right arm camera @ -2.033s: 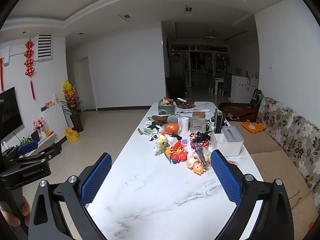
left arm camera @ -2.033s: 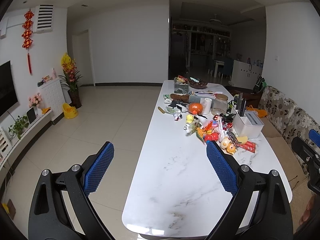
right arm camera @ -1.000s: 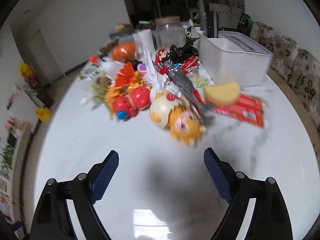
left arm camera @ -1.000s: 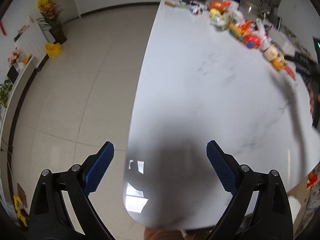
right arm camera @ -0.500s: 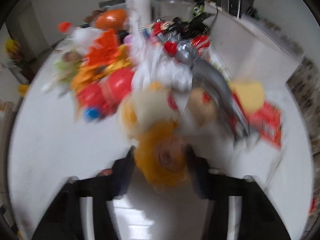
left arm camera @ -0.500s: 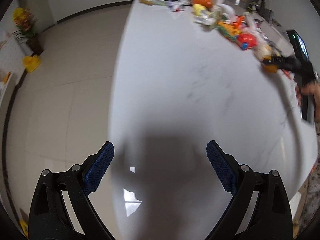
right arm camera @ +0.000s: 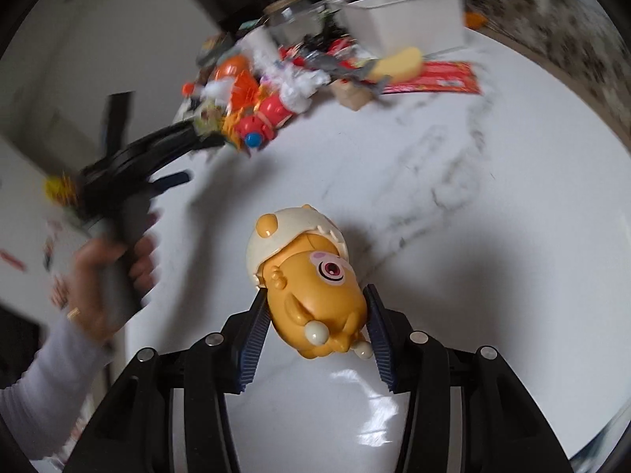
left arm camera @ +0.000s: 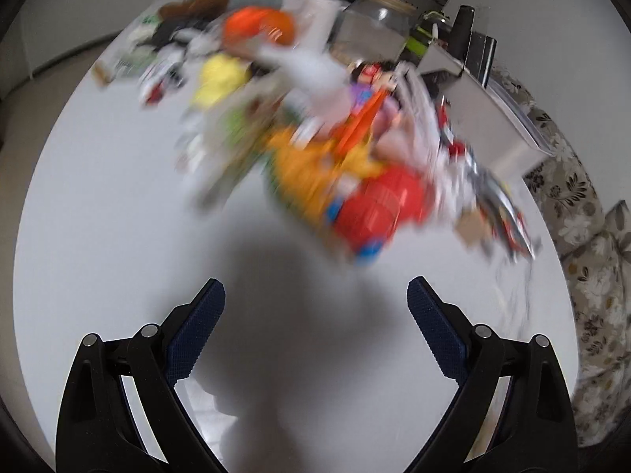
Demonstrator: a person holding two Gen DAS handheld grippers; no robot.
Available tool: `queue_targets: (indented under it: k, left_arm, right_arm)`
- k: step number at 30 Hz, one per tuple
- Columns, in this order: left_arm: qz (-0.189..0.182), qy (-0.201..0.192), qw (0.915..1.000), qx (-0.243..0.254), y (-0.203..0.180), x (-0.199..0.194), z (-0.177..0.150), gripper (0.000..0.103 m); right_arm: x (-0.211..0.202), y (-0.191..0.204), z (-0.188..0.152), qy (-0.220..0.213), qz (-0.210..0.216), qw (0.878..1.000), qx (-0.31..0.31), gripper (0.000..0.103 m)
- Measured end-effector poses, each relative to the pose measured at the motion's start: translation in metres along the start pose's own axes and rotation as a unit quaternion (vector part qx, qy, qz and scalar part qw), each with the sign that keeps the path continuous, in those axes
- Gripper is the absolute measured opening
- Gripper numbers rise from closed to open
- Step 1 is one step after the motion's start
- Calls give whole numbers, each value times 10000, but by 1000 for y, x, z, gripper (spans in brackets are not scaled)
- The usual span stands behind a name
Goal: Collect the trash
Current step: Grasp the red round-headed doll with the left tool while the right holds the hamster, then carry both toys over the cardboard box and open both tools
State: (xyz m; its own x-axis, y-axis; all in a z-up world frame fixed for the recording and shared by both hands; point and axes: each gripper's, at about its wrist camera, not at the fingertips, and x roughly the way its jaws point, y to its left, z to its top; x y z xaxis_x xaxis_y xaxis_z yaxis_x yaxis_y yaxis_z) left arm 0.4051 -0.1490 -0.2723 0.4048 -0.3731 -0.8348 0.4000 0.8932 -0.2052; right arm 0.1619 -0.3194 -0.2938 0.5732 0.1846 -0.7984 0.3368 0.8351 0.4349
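Observation:
My right gripper (right arm camera: 315,323) is shut on an orange toy animal with a cream cap (right arm camera: 307,272), and both blue pads press its sides just above the white marble table (right arm camera: 493,236). A blurred heap of toys, wrappers and crumpled paper (left arm camera: 315,138) fills the far half of the table in the left wrist view, a red round toy (left arm camera: 378,205) nearest. My left gripper (left arm camera: 315,307) is open and empty, short of that heap. In the right wrist view the left gripper (right arm camera: 157,157) is at the left, held by a hand (right arm camera: 98,276).
A white box (right arm camera: 402,19) stands behind the heap, a red flat packet (right arm camera: 434,77) and a yellow wedge (right arm camera: 398,61) in front of it. A glass jar (left arm camera: 374,27) stands at the back. A floral sofa (left arm camera: 583,244) runs along the table's right edge.
My right gripper has shut on the orange toy and drawn it away from the heap. My left gripper has swept from the bare table end up to the heap.

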Motion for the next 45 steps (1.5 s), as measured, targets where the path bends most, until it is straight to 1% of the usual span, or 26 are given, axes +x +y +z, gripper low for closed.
queue_targets:
  k: [1, 2, 3, 4, 6, 8, 10, 11, 12, 13, 16, 18, 19, 21, 22, 25, 27, 30, 32, 34, 35, 37, 38, 40, 43, 45]
  left_arm:
    - [263, -83, 9993, 251, -14, 3, 8, 91]
    - [586, -107, 9953, 757, -35, 13, 19, 91]
    - [782, -89, 9901, 1162, -52, 21, 24, 91]
    - [1036, 18, 9822, 1566, -67, 32, 28, 91]
    - [1317, 296, 9699, 2025, -81, 54, 33, 91]
    - [1398, 554, 9618, 2287, -86, 70, 35, 90]
    - [1614, 630, 9492, 2627, -93, 79, 36, 84]
    - [1547, 672, 9487, 2675, -95, 77, 35, 64]
    - [1488, 788, 9495, 2649, -94, 78, 38, 49]
    - [1447, 873, 9518, 2560, -93, 77, 41, 49]
    - [1029, 944, 9636, 2280, -83, 61, 40, 49]
    - [672, 911, 9725, 2036, -72, 40, 36, 49]
    - [419, 847, 9776, 1880, -65, 24, 31, 49]
    - [-46, 746, 9828, 1686, -59, 1, 22, 49]
    - [-287, 650, 9847, 1589, -53, -19, 13, 48]
    - [-508, 411, 9875, 1436, -44, -62, -12, 48]
    - [-903, 252, 9876, 1263, -37, -98, -33, 48]
    - [-1029, 143, 9886, 1087, -32, -136, -69, 48]
    - [-1184, 121, 9887, 916, -31, -162, -101, 49]
    - [-1063, 106, 9912, 785, -34, -183, -134, 48]
    - [-1105, 111, 9911, 733, -37, -191, -149, 48]
    - [-1117, 166, 9915, 651, -47, -207, -182, 48]
    - [-1122, 212, 9913, 660, -56, -217, -206, 49]
    - [-1208, 450, 9896, 631, -74, -227, -251, 49]
    - [-1227, 891, 9862, 663, -101, -222, -313, 49]
    - [-1282, 1331, 9816, 473, -115, -198, -360, 49]
  right_arm:
    - [-4, -2, -3, -62, 67, 9998, 165, 47]
    - [-11, -7, -9, -105, 91, 9995, 280, 47]
    - [-16, -9, -13, -141, 112, 9992, 354, 47]
    - [-20, -10, -14, -163, 113, 9990, 389, 47]
    - [-27, -11, -15, -214, 106, 9988, 432, 47]
    - [-32, -11, -15, -280, 138, 9983, 484, 47]
    - [-40, -13, -17, -364, 164, 9979, 511, 47]
    - [-42, -13, -18, -384, 162, 9979, 504, 47]
    - [-44, -13, -18, -397, 165, 9977, 531, 47]
    - [-45, -15, -19, -399, 184, 9975, 557, 47]
    - [-50, -17, -20, -438, 258, 9966, 646, 47]
    - [-56, -17, -19, -476, 316, 9965, 615, 47]
    - [-58, -16, -19, -492, 335, 9966, 577, 47]
    - [-65, -14, -18, -496, 358, 9970, 467, 47]
    - [-68, -14, -18, -494, 382, 9972, 417, 47]
    - [-76, -16, -19, -465, 436, 9976, 281, 47]
    - [-82, -18, -23, -421, 571, 9974, 152, 47]
    - [-90, -22, -32, -313, 676, 9972, -50, 47]
    - [-96, -25, -40, -243, 804, 9962, -242, 47]
    - [-101, -30, -47, -148, 899, 9951, -382, 47]
    - [-105, -32, -52, -97, 977, 9939, -503, 47]
    - [-114, -36, -63, 23, 1074, 9918, -697, 47]
    - [-119, -39, -70, 102, 1119, 9903, -814, 47]
    - [-132, -48, -90, 352, 1183, 9868, -1050, 47]
    - [-140, -74, -130, 936, 1076, 9811, -1305, 47]
    - [-132, -99, -162, 1359, 933, 9772, -1335, 47]
